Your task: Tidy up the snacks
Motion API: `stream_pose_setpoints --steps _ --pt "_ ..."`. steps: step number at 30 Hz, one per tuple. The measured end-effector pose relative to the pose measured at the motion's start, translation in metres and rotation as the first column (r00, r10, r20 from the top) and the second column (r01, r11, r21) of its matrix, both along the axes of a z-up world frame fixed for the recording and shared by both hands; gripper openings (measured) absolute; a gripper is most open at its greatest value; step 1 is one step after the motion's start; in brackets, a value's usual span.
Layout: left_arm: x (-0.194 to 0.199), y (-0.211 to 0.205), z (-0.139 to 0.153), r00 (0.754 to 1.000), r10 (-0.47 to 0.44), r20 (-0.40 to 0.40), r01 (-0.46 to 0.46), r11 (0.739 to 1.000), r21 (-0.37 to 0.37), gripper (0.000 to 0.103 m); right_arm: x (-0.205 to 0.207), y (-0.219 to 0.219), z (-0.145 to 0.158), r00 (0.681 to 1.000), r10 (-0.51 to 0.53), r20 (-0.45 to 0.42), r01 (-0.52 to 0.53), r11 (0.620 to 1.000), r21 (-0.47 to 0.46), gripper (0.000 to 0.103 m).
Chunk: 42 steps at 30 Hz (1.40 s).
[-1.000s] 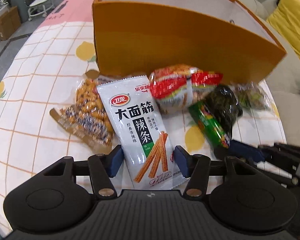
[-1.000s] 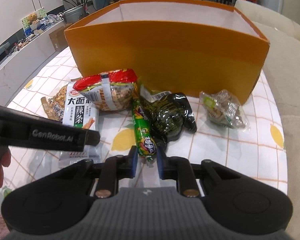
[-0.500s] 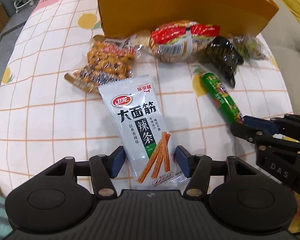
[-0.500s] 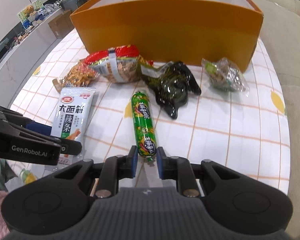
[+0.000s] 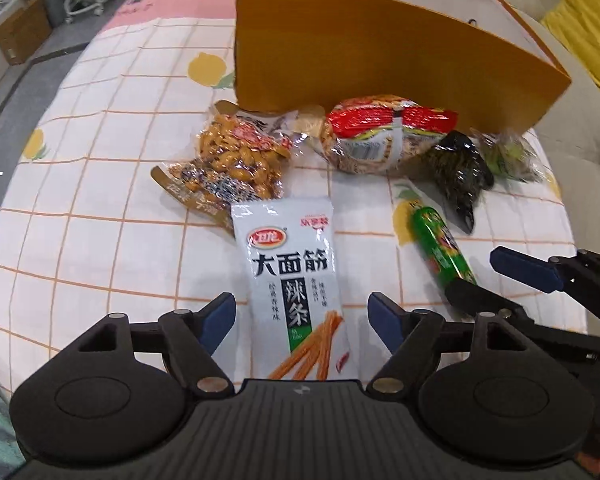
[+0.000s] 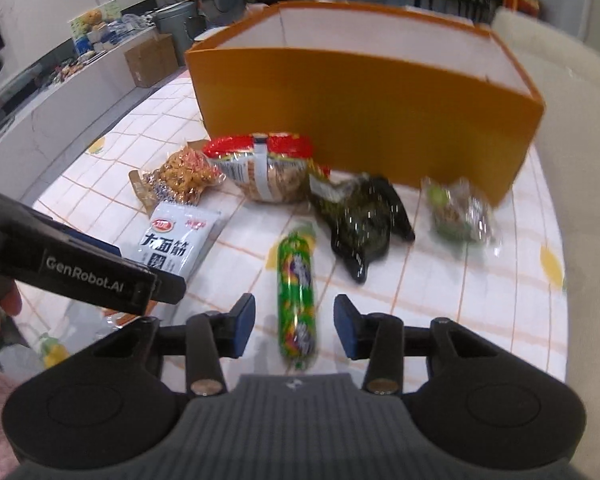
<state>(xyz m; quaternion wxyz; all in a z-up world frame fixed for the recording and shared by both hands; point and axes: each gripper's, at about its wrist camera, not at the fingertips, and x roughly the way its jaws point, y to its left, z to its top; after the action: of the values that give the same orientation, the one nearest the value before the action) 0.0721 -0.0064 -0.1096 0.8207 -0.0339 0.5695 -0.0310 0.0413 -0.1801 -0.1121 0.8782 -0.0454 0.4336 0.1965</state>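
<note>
Left wrist view: the left gripper [image 5: 302,320] is spread wide around the white spicy-strip packet [image 5: 294,276], not touching it, near the tablecloth's [image 5: 100,184] front edge. The right gripper [image 6: 295,326], likewise spread, straddles the green sausage [image 6: 296,292]. Farther back lie the peanuts [image 5: 236,160] and red-topped bag [image 5: 384,136], against the orange box [image 5: 380,64].

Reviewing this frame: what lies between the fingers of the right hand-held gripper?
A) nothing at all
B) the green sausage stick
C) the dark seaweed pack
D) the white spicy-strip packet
B: in the right wrist view the green sausage stick lies on the tablecloth between the open fingers of the right hand-held gripper, with a gap on each side.
</note>
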Motion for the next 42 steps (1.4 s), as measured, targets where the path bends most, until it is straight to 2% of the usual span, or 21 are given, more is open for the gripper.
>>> stream_pose_setpoints --steps 3,5,6,12,15,17,20,36,42 --pt "0.001 -0.005 -0.004 1.000 0.011 0.014 -0.012 0.999 0.051 0.088 0.002 0.007 -0.003 0.999 0.024 0.031 -0.023 0.999 -0.032 0.040" --pt "0.001 -0.006 -0.008 1.000 0.025 0.015 -0.026 0.998 0.061 0.088 0.004 0.010 -0.007 0.999 0.032 0.033 -0.031 0.999 -0.041 0.035" --pt "0.001 -0.006 -0.010 1.000 0.029 0.012 -0.030 0.998 0.061 0.088 0.006 0.010 -0.009 0.999 0.034 0.029 -0.033 0.999 -0.040 0.031" --pt "-0.001 -0.011 -0.014 1.000 0.000 0.021 -0.003 0.993 0.117 0.088 0.012 0.008 -0.016 1.000 0.010 0.017 -0.010 1.000 -0.019 0.026" --pt "-0.003 -0.011 -0.012 1.000 -0.001 0.029 -0.002 0.994 0.108 0.082 0.013 0.008 -0.019 1.000 0.008 0.002 -0.008 1.000 -0.009 0.023" --pt "-0.003 -0.011 -0.010 0.999 -0.008 0.037 0.004 0.995 0.104 0.069 0.013 0.009 -0.021 1.000 0.012 -0.003 -0.012 1.000 -0.015 0.020" --pt "-0.005 -0.012 -0.008 0.999 -0.019 0.044 0.014 0.995 0.099 0.060 0.013 0.011 -0.022 1.000 0.015 -0.004 -0.015 1.000 -0.024 0.020" --pt "-0.010 -0.007 -0.005 0.998 -0.036 0.049 0.033 0.997 0.063 0.057 0.011 0.011 -0.019 0.999 0.010 -0.042 -0.012 0.999 -0.036 0.020" --pt "-0.012 -0.005 0.007 0.997 -0.036 0.067 0.034 0.999 0.036 0.057 0.005 0.009 -0.011 0.999 0.009 -0.051 -0.011 0.999 -0.031 0.019"
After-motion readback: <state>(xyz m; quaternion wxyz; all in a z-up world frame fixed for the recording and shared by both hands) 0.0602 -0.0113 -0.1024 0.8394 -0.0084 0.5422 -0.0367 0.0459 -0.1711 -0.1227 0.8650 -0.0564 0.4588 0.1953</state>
